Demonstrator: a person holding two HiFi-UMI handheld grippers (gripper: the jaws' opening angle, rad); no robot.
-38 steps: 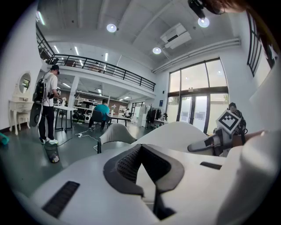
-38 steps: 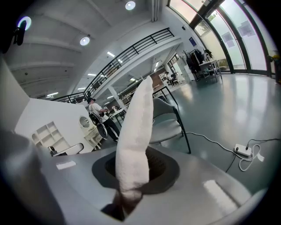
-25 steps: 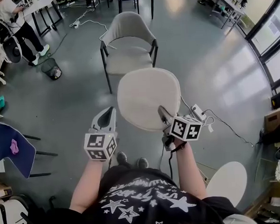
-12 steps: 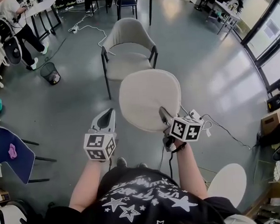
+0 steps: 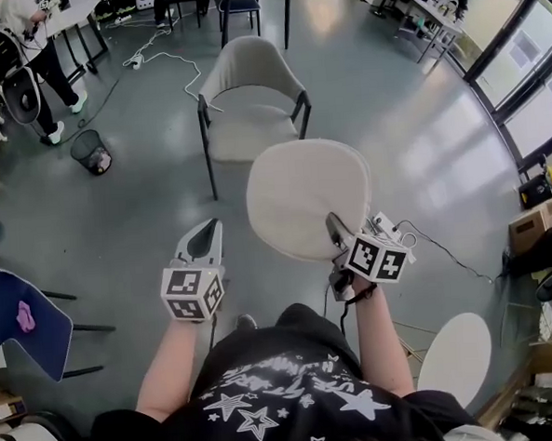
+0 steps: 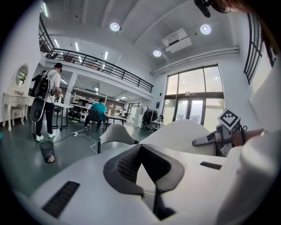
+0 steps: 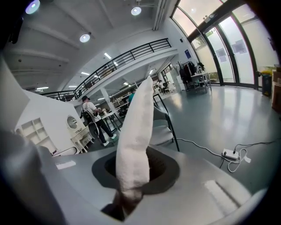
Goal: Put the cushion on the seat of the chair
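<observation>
A round beige cushion (image 5: 307,199) hangs in the air in front of me, its near edge pinched by my right gripper (image 5: 336,230). In the right gripper view the cushion (image 7: 138,127) stands edge-on between the shut jaws. The chair (image 5: 251,123), beige with a black frame, stands just beyond the cushion, and its seat is bare. My left gripper (image 5: 205,236) hovers left of the cushion, apart from it, tips together and holding nothing. The left gripper view shows the chair (image 6: 115,134) ahead and the cushion (image 6: 184,132) to the right.
A power strip with cable (image 5: 388,227) lies on the floor at right. A mesh bin (image 5: 91,152) and a standing person (image 5: 33,62) are at the far left. A blue chair (image 5: 21,314) is near left, and a white round seat (image 5: 457,358) is at lower right.
The cushion and my right gripper have drifted a little to the right. The left gripper has moved slightly forward toward the chair. Neither grip has changed.
</observation>
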